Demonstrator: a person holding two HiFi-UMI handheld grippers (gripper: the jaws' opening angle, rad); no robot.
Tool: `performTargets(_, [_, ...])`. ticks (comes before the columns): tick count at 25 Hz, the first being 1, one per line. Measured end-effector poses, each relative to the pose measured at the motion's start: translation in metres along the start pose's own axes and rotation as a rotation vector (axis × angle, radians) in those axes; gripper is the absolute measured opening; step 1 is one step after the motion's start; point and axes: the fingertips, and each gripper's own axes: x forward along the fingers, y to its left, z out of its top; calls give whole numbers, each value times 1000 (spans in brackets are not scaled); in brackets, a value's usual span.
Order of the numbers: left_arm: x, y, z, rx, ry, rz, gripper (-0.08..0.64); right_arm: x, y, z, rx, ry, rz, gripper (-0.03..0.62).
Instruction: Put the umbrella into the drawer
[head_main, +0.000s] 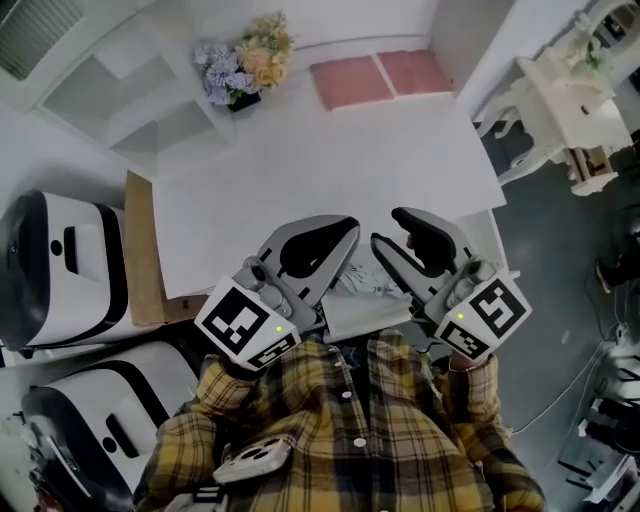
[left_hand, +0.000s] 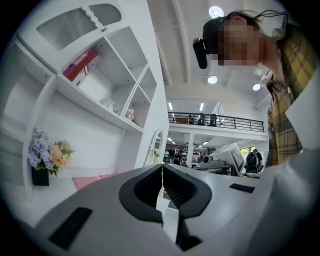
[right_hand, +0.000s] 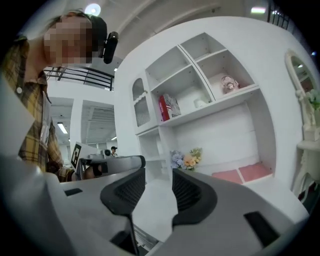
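No umbrella shows in any view. My left gripper (head_main: 350, 226) (left_hand: 161, 167) is held level near my chest at the front edge of the white desk (head_main: 320, 150), its jaws shut tip to tip on nothing. My right gripper (head_main: 392, 232) (right_hand: 159, 175) hovers beside it, its jaws apart with only air between them. Between the two grippers, just under the desk's front edge, lies a pale flat thing (head_main: 365, 312); I cannot tell whether it is the drawer.
A flower bunch (head_main: 245, 65) and two pink pads (head_main: 380, 75) sit at the back of the desk, under white shelves (right_hand: 200, 100). An ornate white chair (head_main: 570, 110) stands at the right. White machines (head_main: 60, 270) and a wooden board (head_main: 140, 250) are on the left.
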Motion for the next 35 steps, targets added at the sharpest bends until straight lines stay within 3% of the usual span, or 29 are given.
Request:
performTargets(6, [3, -11, 3, 5, 3, -31, 21, -16, 9, 15, -54, -54, -80, 77])
performTargets(12, [7, -27, 1, 32, 12, -67, 21, -24, 15, 14, -42, -77, -89, 31])
performTargets(24, [14, -51, -8, 28, 46, -141, 21, -45, 11, 9, -54, -67, -142, 17])
performTargets(35, [13, -55, -16, 23, 59, -147, 21, -44, 9, 1, -28, -41, -123, 17])
